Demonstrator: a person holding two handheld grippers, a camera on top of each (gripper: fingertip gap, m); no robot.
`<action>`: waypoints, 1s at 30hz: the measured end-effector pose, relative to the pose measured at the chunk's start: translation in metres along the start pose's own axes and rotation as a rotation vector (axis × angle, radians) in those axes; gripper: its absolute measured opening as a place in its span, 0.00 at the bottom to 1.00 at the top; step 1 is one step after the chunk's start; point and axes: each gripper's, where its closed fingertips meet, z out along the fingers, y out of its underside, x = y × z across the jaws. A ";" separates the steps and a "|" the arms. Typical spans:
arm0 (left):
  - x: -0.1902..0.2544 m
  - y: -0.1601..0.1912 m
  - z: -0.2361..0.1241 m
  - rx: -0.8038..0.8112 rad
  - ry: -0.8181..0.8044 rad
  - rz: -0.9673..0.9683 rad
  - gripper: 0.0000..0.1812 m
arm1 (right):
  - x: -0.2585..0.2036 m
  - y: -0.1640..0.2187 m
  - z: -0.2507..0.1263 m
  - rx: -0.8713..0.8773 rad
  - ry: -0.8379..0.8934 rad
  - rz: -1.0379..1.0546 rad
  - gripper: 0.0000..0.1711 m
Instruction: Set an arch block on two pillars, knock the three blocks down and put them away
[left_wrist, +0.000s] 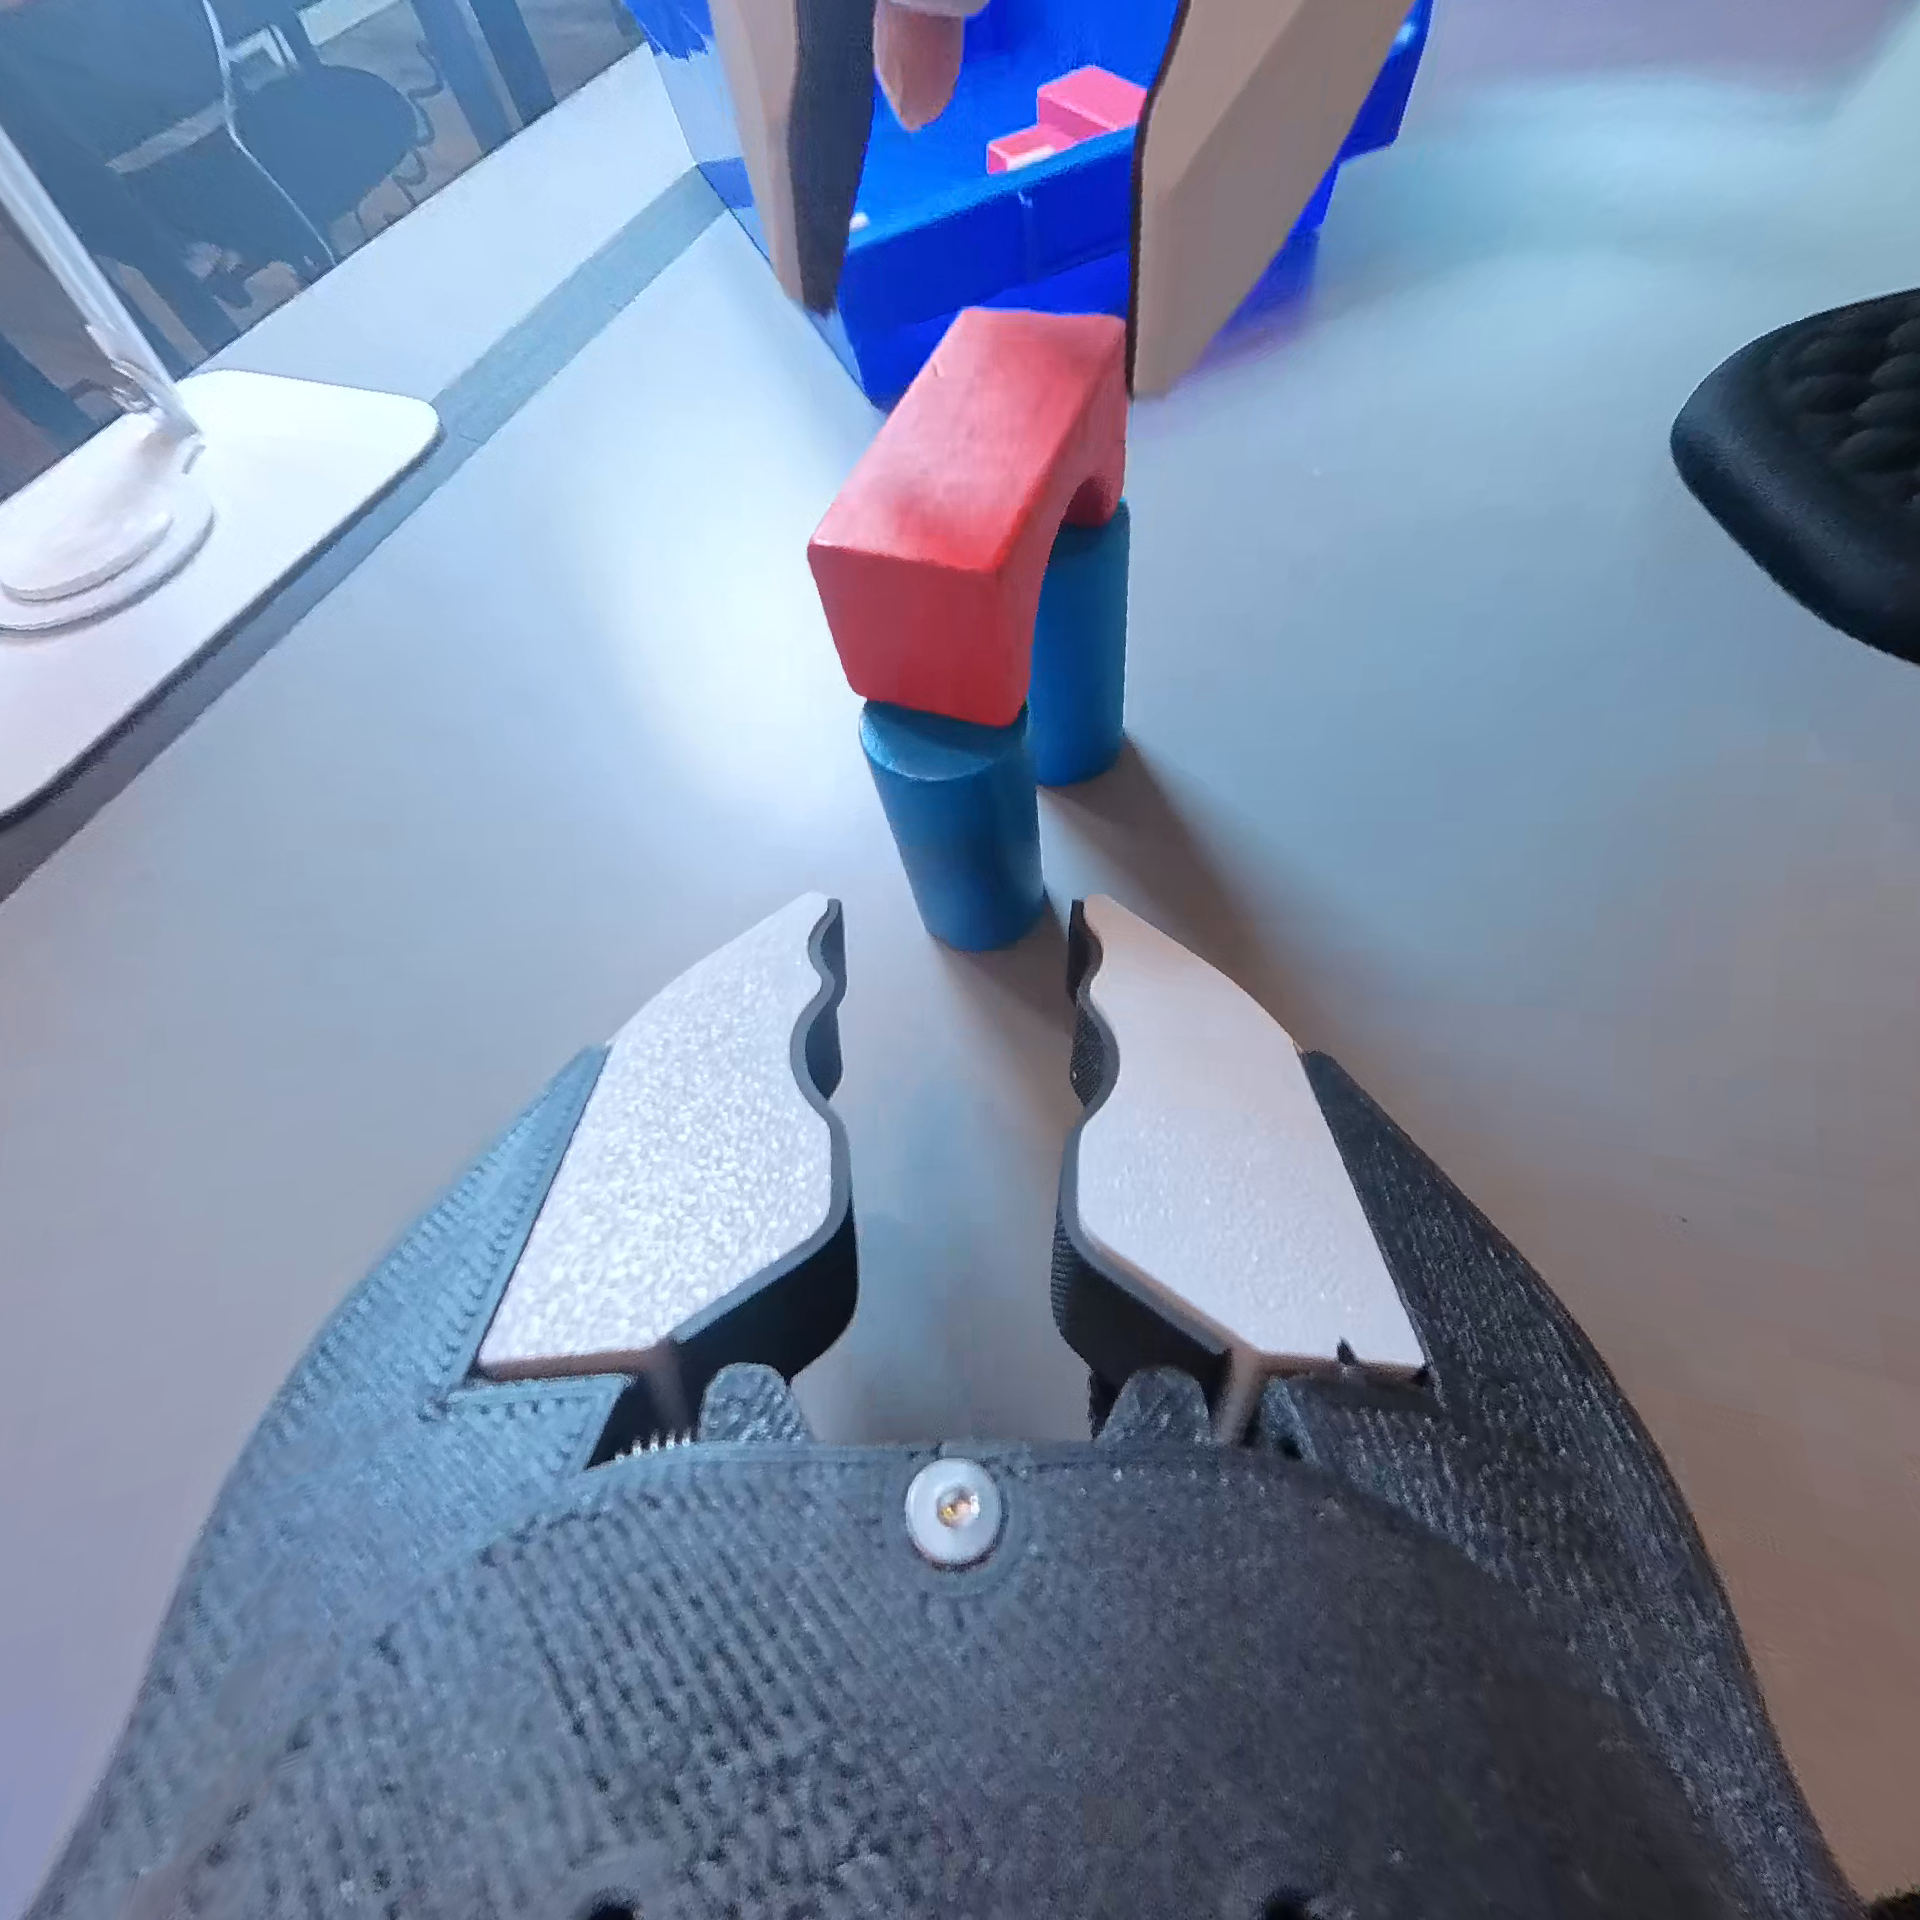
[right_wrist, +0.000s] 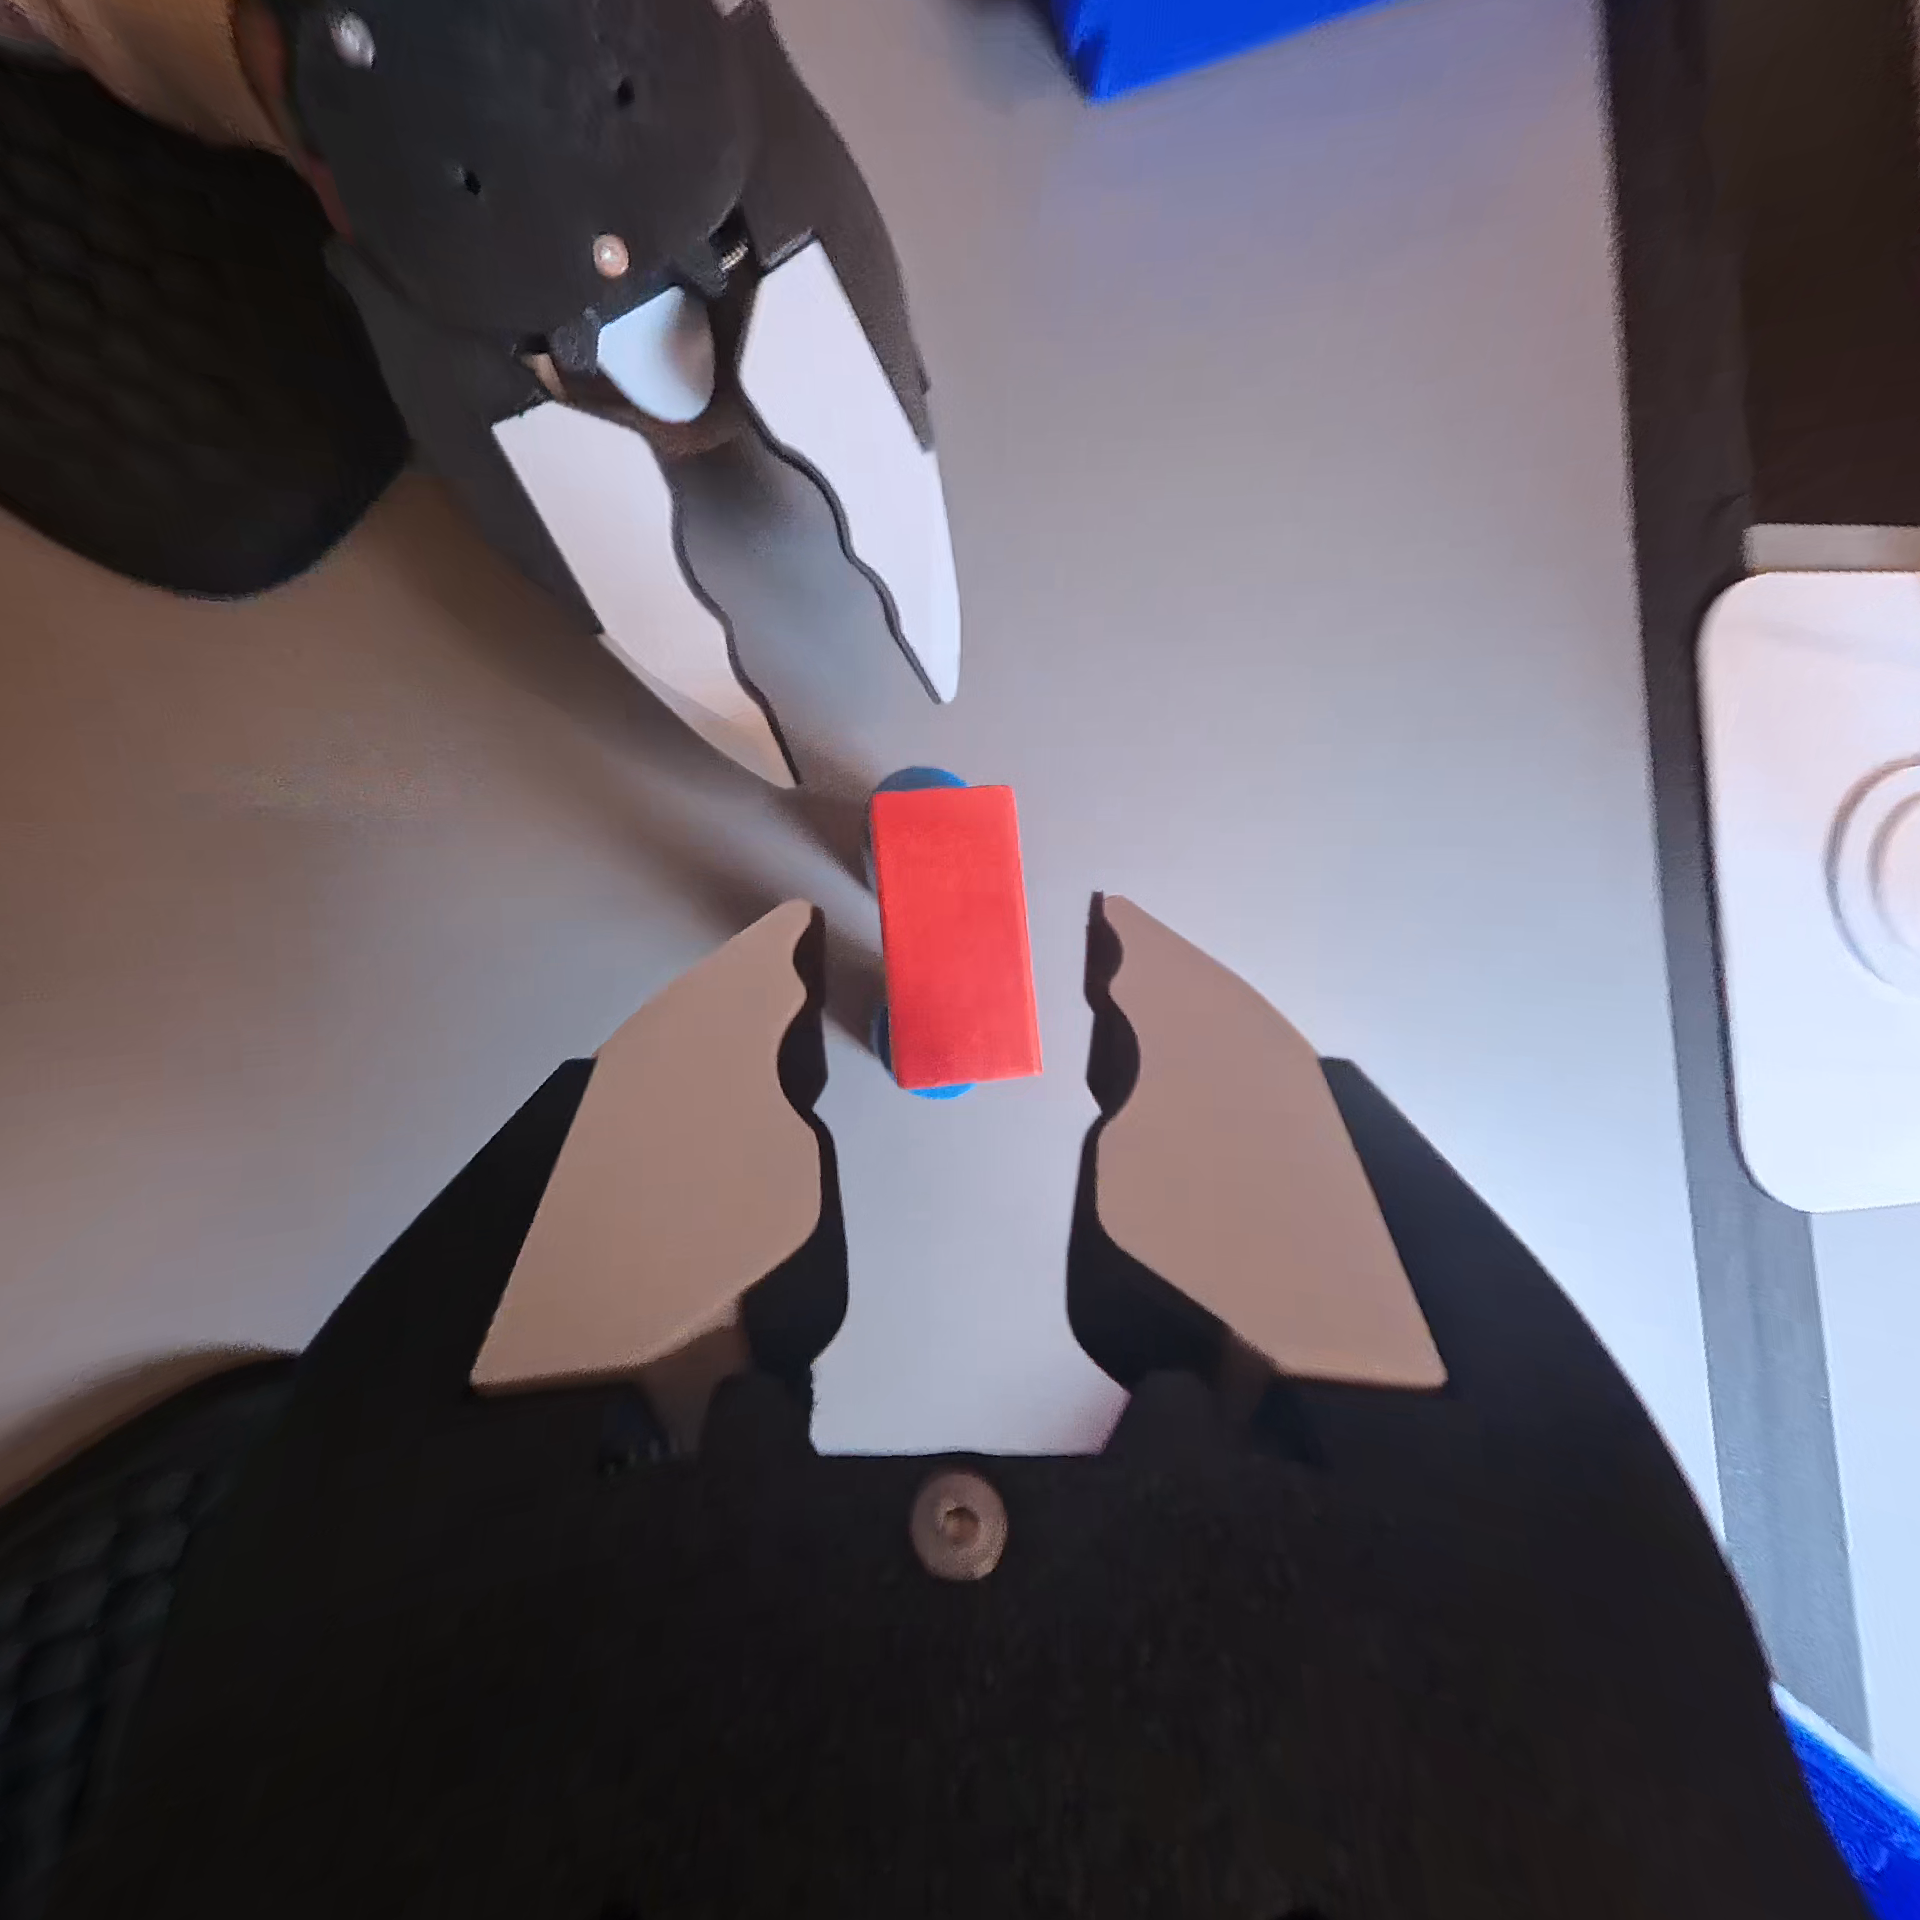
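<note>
One red arch (left_wrist: 961, 509), two blue pillars (left_wrist: 961, 831), seemingly ungripped

The left gripper (left_wrist: 954, 920) lay low in the bottom half of the left wrist view, its two pale fingers (left_wrist: 707, 1122) parted with a clear gap between them and nothing in that gap. The right gripper (right_wrist: 954, 906) filled the lower half of the right wrist view, pointing downward, its jaws likewise spread and gripping nothing. In the left wrist view its fingers (left_wrist: 1226, 187) hung down from the top edge of the frame.
</note>
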 end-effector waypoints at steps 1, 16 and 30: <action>-0.001 -0.002 -0.006 0.018 -0.015 0.001 0.23 | 0.001 -0.003 -0.007 0.052 0.030 0.007 0.30; -0.006 -0.024 -0.089 0.191 -0.379 -0.035 0.26 | -0.046 0.057 -0.031 0.500 0.559 0.368 0.46; -0.012 0.004 -0.113 0.192 -0.491 -0.165 0.30 | -0.041 0.072 -0.012 0.473 0.579 0.437 0.44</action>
